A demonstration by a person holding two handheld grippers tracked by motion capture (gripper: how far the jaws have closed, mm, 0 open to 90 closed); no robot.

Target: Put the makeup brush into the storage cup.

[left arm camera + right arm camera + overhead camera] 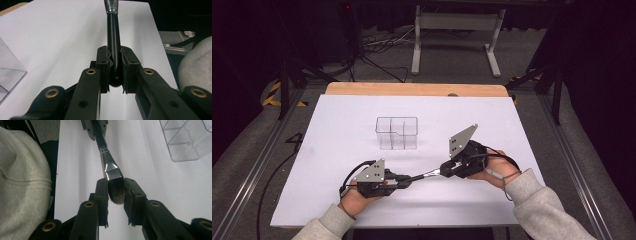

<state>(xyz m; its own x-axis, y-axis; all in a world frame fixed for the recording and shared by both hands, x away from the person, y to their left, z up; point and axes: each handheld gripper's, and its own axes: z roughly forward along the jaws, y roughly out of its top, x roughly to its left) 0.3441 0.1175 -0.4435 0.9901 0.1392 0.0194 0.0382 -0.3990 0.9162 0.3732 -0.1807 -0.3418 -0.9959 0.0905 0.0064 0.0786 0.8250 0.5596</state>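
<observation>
— Where are we standing with the brush (426,174)?

— We are holding it between us, just off the white table (337,130), on the near side of the clear organizer (397,133) and well apart from it. Our left gripper (404,181) is clamping the black handle end, its jaws closed on it. Our right gripper (443,169) is closing around the bristle tip (117,191), with the jaws at either side of the hairs; we are judging that it is touching them, though we cannot tell how firmly.

— So which step are we in?

— We are reading it as a hand-over, or a re-grip before stowing. One gripper will be needing to let go so the other can swing the brush upright and carry it to the organizer.

— And the organizer itself?

— It is standing upright, farther from us than the brush, divided into several compartments. We are seeing nothing in any of them; all are looking empty through the clear walls.
</observation>
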